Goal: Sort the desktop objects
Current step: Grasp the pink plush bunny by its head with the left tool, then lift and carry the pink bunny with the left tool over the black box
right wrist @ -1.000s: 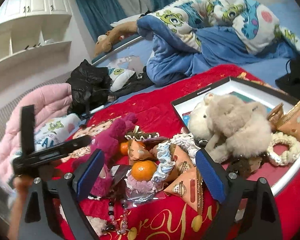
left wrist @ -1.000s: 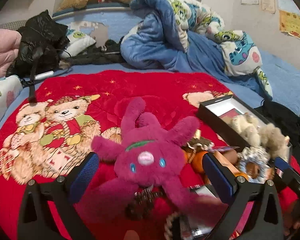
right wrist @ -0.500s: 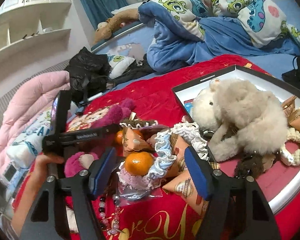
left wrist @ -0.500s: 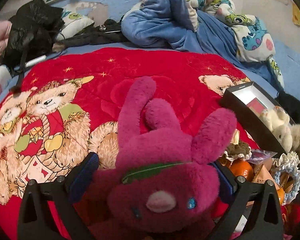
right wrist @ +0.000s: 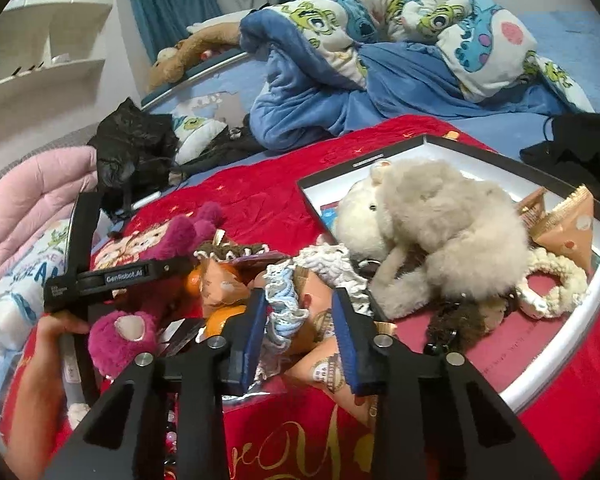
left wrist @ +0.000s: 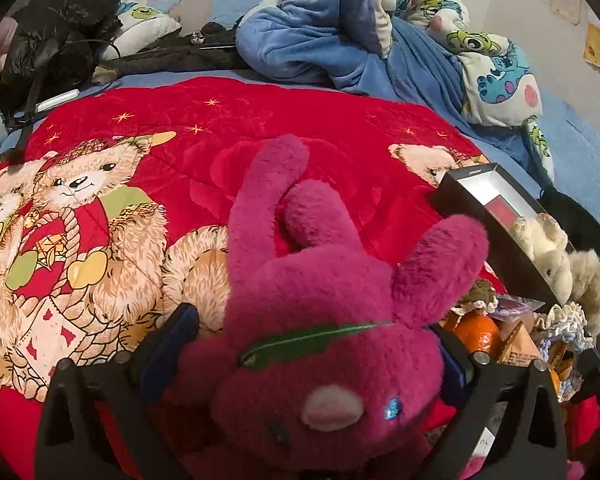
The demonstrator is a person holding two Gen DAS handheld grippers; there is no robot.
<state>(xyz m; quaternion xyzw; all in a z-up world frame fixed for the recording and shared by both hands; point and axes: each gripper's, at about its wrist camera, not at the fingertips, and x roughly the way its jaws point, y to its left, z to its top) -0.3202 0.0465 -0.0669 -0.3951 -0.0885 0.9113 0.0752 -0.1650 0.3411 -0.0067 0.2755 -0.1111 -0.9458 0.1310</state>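
A magenta plush bunny (left wrist: 320, 280) lies on the red blanket and fills the left wrist view. My left gripper (left wrist: 314, 350) stands wide with the bunny's head between its blue pads, and its jaws are closing. In the right wrist view my right gripper (right wrist: 300, 332) is closing too. Its pads touch a blue-and-white lace frill (right wrist: 284, 304) and a tan triangular packet (right wrist: 320, 360) that fill the gap. An orange (right wrist: 220, 316) sits just left of the left pad. A black-rimmed box (right wrist: 420, 144) behind holds a beige plush animal (right wrist: 440, 216).
The box also holds a cream knitted ring (right wrist: 556, 280) and tan packets (right wrist: 568, 224). A person's hand (right wrist: 52, 332) holds the left gripper at lower left. A blue duvet (right wrist: 340, 80), a black bag (right wrist: 132, 152) and a pink quilt (right wrist: 28, 196) border the red blanket (left wrist: 260, 120).
The left gripper came down and forward until the bunny's head sat between its jaws. The right jaws narrowed from wide around the orange and lace to tight on the lace frill.
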